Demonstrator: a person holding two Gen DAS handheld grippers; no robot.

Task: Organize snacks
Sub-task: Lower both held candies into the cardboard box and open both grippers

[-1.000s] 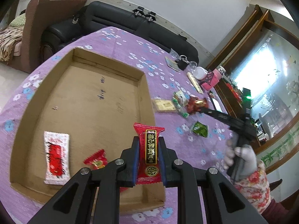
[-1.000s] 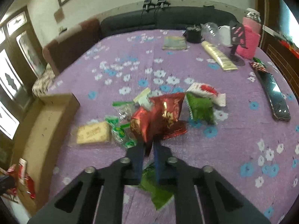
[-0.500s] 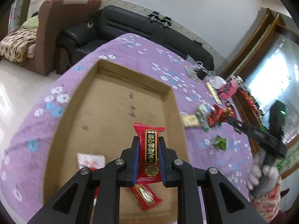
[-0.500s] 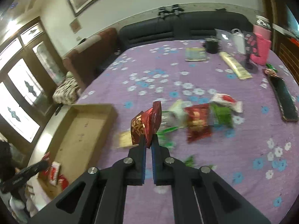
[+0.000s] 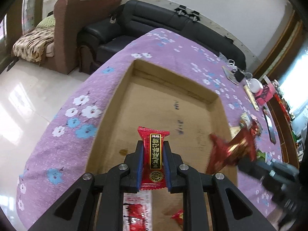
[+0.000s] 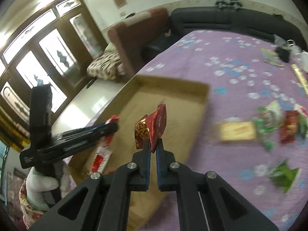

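Left hand-held gripper (image 5: 153, 160) clamps a red candy bar (image 5: 154, 154) upright over the cardboard box (image 5: 107, 115) (near end). Right hand-held gripper (image 6: 153, 148) pinches a dark-red foil pkt (image 6: 152, 128) above the box's right side; other snacks (image 6: 269, 123) lie on the worktop (image 6: 221, 73), right.

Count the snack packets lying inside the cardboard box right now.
2 visible in the cardboard box, both at its near end: a white-and-red packet below the left gripper and a small red one. Others may be hidden.
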